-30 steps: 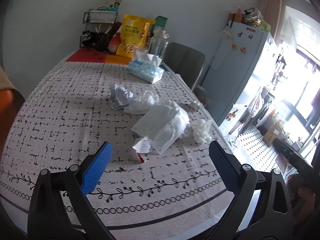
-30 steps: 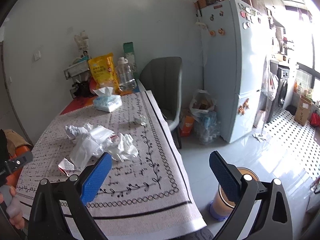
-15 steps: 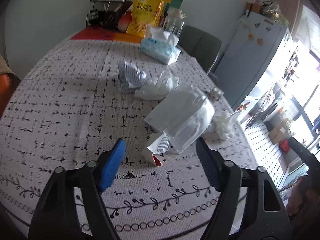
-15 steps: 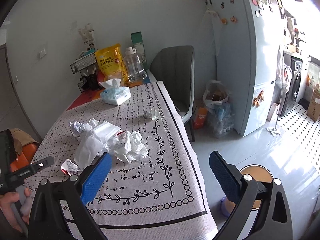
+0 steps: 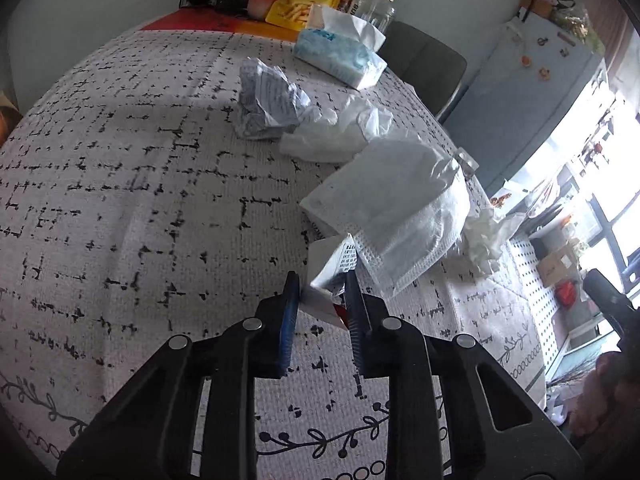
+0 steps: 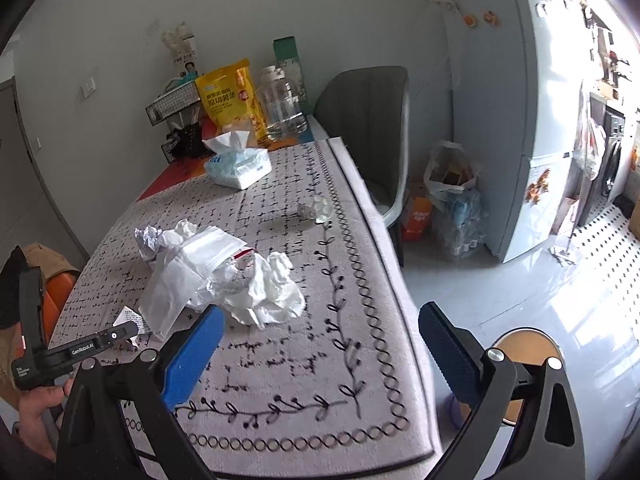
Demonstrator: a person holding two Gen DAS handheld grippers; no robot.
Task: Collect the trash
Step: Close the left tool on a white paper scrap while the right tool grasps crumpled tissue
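- Left gripper (image 5: 320,300) — jaws just closing around the small white carton (image 5: 326,280) near the table's (image 5: 120,200) front edge; they flank it, but firm pad contact cannot be told.
- Risk: the face mask (image 5: 392,216) overlaps the carton and may snag and drag along — or the light carton may squirt out of a shallow pinch.
- Right gripper (image 6: 316,344) — jaws spread, empty, beside the crumpled tissue (image 6: 272,292).
- Against the earlier frame: the left jaws stood wide and farther back from the carton; now both views sit nearer the trash.
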